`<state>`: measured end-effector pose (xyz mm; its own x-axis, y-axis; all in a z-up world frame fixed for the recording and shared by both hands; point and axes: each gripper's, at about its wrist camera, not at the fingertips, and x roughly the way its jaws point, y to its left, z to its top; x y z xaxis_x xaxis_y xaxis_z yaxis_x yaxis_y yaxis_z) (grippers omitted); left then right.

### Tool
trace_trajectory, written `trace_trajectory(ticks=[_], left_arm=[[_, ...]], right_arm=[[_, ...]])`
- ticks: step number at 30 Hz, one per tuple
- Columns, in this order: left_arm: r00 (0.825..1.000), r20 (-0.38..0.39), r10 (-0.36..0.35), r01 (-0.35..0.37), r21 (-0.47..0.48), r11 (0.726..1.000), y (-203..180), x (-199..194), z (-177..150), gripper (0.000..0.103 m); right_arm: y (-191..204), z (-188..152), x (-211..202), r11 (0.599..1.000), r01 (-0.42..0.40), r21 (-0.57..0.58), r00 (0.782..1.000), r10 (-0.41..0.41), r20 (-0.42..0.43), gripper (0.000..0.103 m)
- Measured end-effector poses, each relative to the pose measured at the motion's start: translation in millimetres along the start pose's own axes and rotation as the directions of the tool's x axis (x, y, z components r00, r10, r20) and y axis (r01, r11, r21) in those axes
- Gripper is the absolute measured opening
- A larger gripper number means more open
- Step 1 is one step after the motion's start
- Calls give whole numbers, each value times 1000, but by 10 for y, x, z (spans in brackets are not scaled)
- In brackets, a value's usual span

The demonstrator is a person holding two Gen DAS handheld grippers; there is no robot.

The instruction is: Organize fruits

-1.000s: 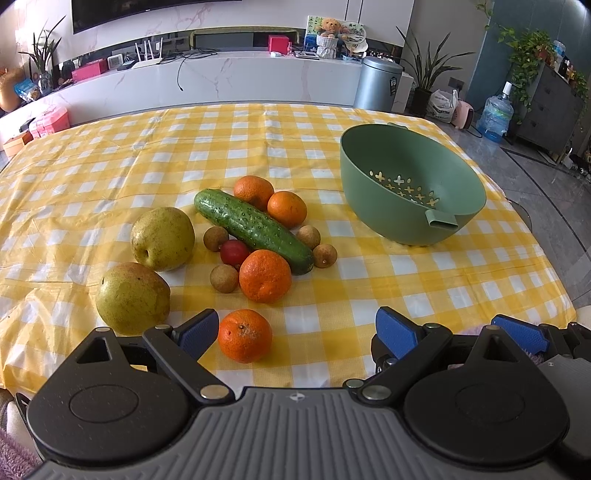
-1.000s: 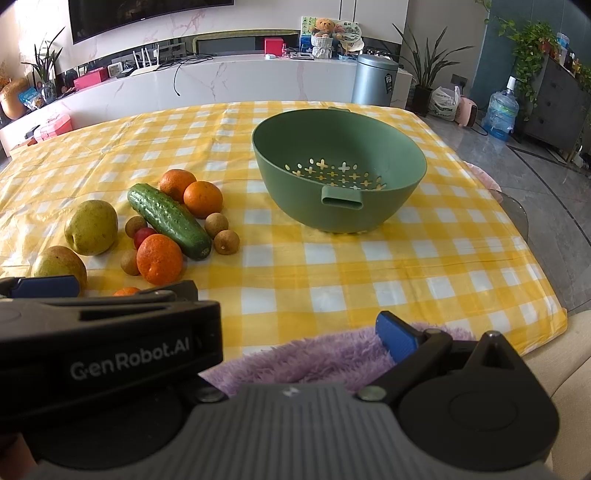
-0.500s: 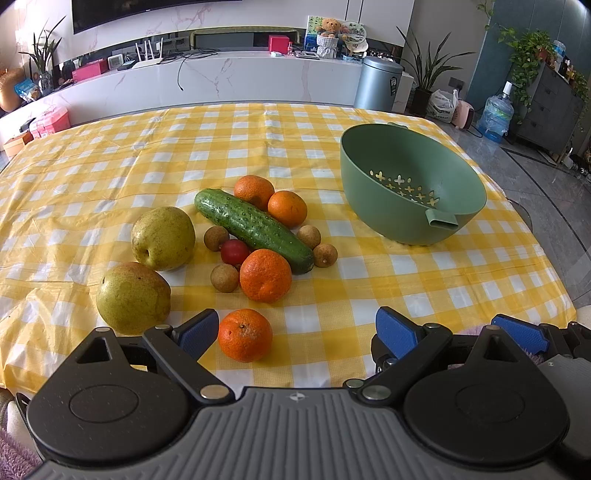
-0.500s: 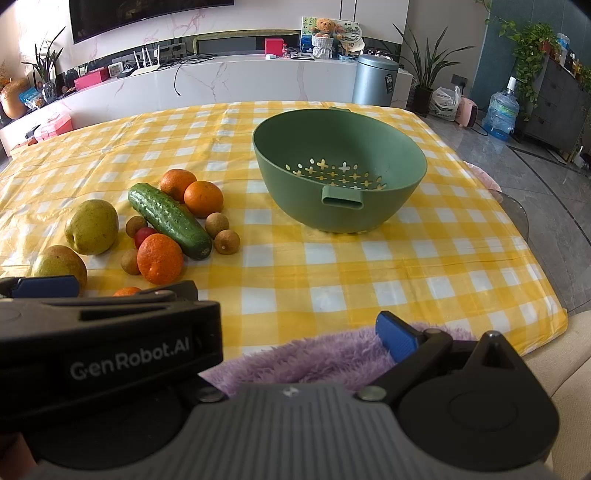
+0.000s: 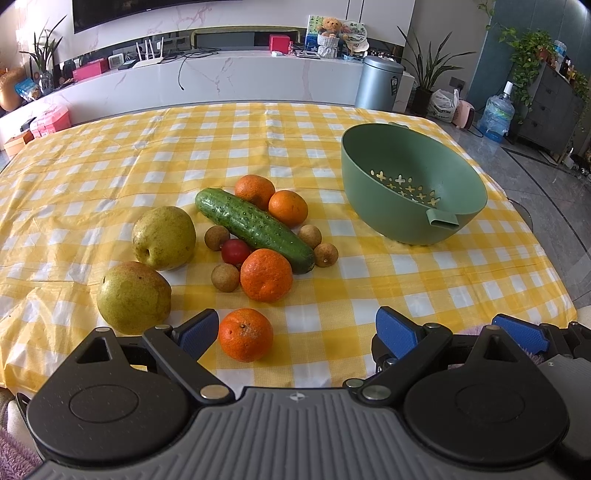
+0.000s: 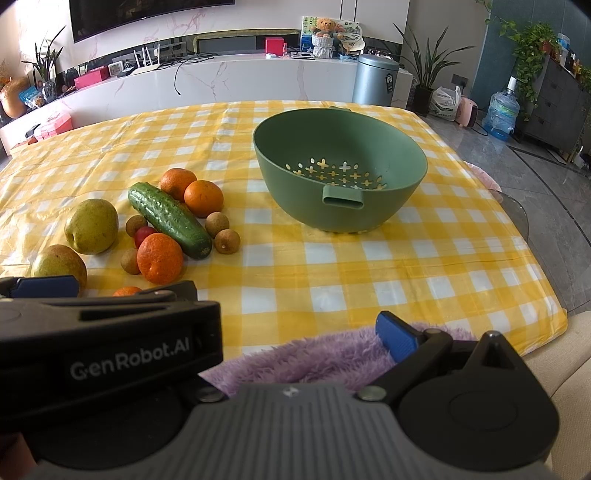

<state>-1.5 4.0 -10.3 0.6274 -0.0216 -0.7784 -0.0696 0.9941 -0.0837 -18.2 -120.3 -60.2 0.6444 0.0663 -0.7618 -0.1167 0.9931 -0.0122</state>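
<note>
Left gripper (image 5: 295,328) spread wide, empty, mandarin (image 5: 245,335) just ahead between its fingers, right gripper's (image 6: 295,328) opening unclear, green colander (image 6: 340,173) beyond

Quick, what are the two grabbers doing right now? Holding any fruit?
Left gripper: open, holding nothing; an orange sits between its fingers.
Right gripper: open, holding nothing.

fruit pile (image 5: 255,236) on table (image 5: 110,177) | colander (image 5: 410,188) right of pile, apart

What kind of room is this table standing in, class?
Probably a home living or dining room: a checked tablecloth with fruit, a long marble sideboard holding a teddy bear, and potted plants.
</note>
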Motion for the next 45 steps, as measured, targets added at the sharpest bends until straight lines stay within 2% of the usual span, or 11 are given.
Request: trace_trajectory(ticks=[12, 20, 23, 27, 30, 32, 33, 35, 39, 42, 45], left_arm=[[1000, 21, -3, 4, -22, 1000, 36, -57, -10, 103], [996, 83, 15, -11, -47, 999, 300, -292, 57, 103], [994, 106, 21, -9, -110, 994, 625, -401, 120, 103], [993, 99, 57, -33, -229, 973, 1128, -442, 125, 103], [996, 74, 57, -37, -252, 967, 1395, -420, 73, 103], [997, 60, 37, -22, -239, 971, 1492, -394, 16, 103], [998, 52, 25, -13, -227, 974, 1519, -376, -19, 103], [999, 41, -6, 14, -193, 981, 1538, -347, -92, 103], [997, 20, -77, 79, -121, 989, 1478, -250, -179, 103], [993, -9, -114, 113, -105, 988, 1453, -204, -207, 103], [991, -15, -133, 131, -115, 985, 1487, -171, -205, 103]], right_arm=[[57, 5, -38, 999, 26, -30, 1000, -26, 15, 94], [224, 27, -219, 995, 43, -91, 992, -31, 125, 94], [297, 48, -345, 993, 56, -104, 970, -30, 240, 94], [465, 64, -517, 977, 142, -161, 908, -64, 414, 94], [593, 77, -565, 963, 162, -214, 884, -46, 465, 93], [679, 94, -554, 953, 169, -252, 886, -34, 463, 81], [713, 100, -536, 950, 165, -266, 890, -27, 455, 78], [737, 99, -467, 946, 134, -296, 905, 4, 424, 65], [691, 137, -372, 954, 46, -297, 934, 64, 351, 52], [661, 170, -294, 959, -38, -282, 953, 119, 278, 36], [614, 200, -218, 962, -159, -223, 957, 206, 206, 25]])
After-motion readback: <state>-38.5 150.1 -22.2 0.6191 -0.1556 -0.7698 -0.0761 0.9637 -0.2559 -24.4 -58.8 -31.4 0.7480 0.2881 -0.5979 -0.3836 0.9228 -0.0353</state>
